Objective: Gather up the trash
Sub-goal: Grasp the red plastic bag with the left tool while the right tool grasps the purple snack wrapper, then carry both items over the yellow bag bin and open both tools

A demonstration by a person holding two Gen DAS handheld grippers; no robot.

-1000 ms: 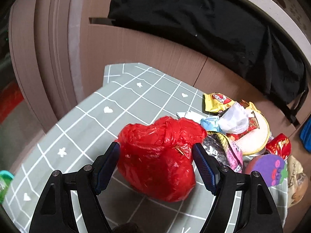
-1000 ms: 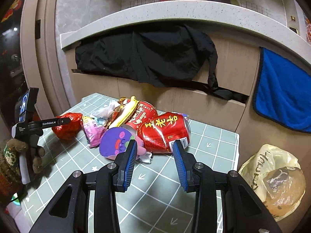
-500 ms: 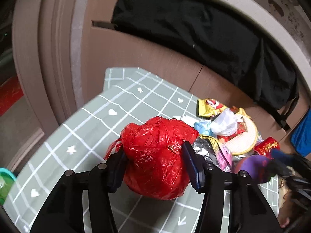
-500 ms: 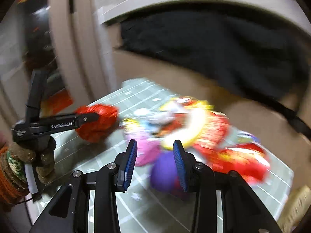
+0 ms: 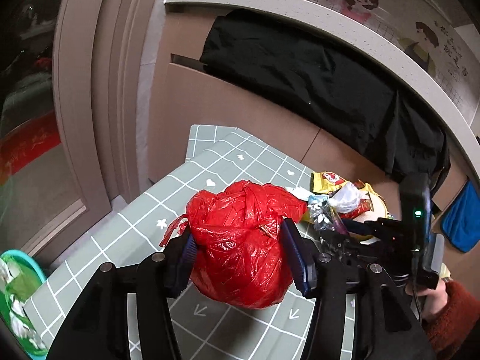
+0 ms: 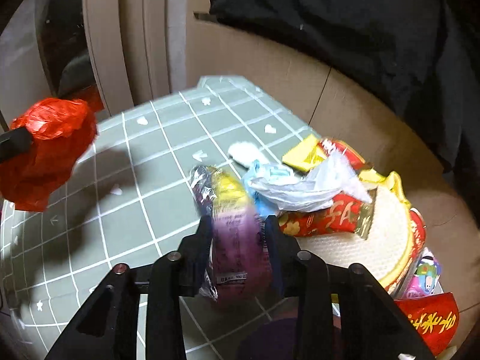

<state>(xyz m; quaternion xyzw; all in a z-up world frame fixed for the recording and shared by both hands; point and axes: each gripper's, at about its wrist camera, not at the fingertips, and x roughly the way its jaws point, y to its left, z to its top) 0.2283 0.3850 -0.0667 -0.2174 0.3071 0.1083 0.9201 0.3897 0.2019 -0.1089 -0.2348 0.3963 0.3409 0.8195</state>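
My left gripper (image 5: 238, 240) is shut on a knotted red plastic bag (image 5: 240, 249), which hangs a little above the grey-green checked table (image 5: 144, 210). In the right wrist view the same red bag (image 6: 45, 150) floats at the far left, casting a shadow on the table (image 6: 144, 195). My right gripper (image 6: 238, 228) points down at the left edge of a trash pile. Its fingers straddle a purple and yellow snack packet (image 6: 237, 240) that lies flat, and I see no squeeze on it. Past the bag, the left wrist view shows the right gripper's fingers (image 5: 354, 226) reaching into the pile.
The pile holds a white plastic bag (image 6: 300, 186), a yellow wrapper (image 6: 303, 153), a red-gold wrapper (image 6: 324, 216), a round cream lid (image 6: 375, 240) and a red packet (image 6: 429, 321). A teal bin (image 5: 18, 300) with a green liner stands below the table's left corner. Black cloth (image 5: 300, 69) drapes the cabinet behind.
The left gripper's jaws closed on the red bag and lifted it off the table. The right gripper swung left and down across the pile until the purple packet lay between its fingers.
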